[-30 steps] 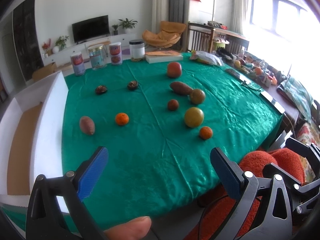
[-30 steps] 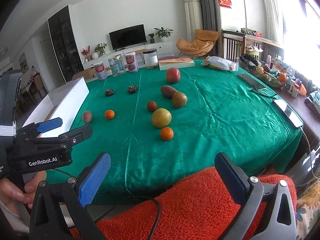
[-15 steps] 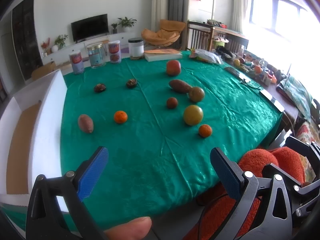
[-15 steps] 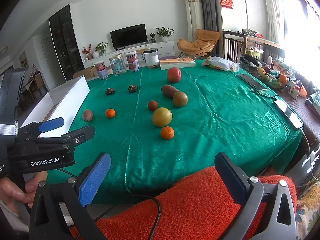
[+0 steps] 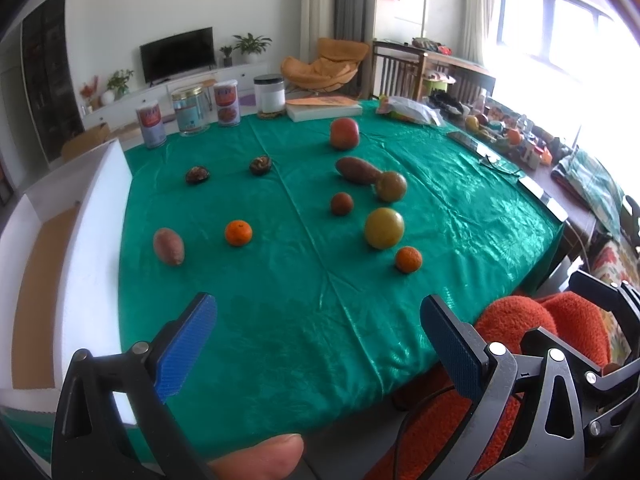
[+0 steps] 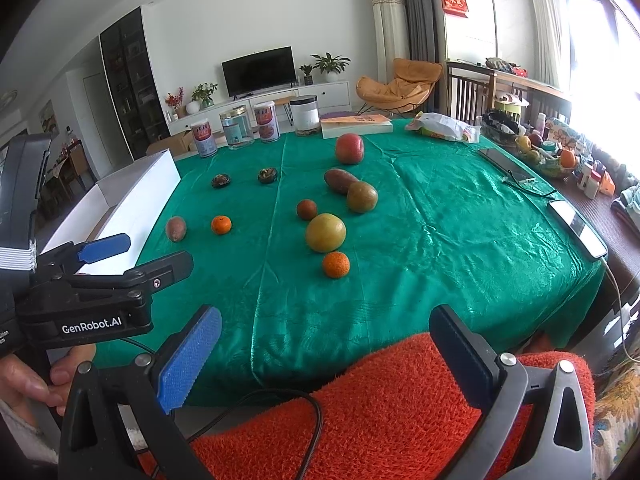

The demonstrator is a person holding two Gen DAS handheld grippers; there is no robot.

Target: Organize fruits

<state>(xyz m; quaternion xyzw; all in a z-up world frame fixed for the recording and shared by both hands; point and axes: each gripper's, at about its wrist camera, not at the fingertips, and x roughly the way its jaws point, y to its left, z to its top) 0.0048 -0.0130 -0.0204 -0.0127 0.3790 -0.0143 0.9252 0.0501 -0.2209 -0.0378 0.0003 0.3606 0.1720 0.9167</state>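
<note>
Indoors, fruits lay scattered on a green tablecloth in a living room.
Both the left gripper and right gripper hung wide and empty over its near edge; a television stood beyond.

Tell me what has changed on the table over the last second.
Almost nothing. Both cameras have eased slightly toward the table, so the fruit sits a little higher in view. The left gripper and right gripper stay open and empty, short of the green tablecloth. No fruit has moved: the nearest orange, the yellow-green fruit and the white box lie where they were.
</note>
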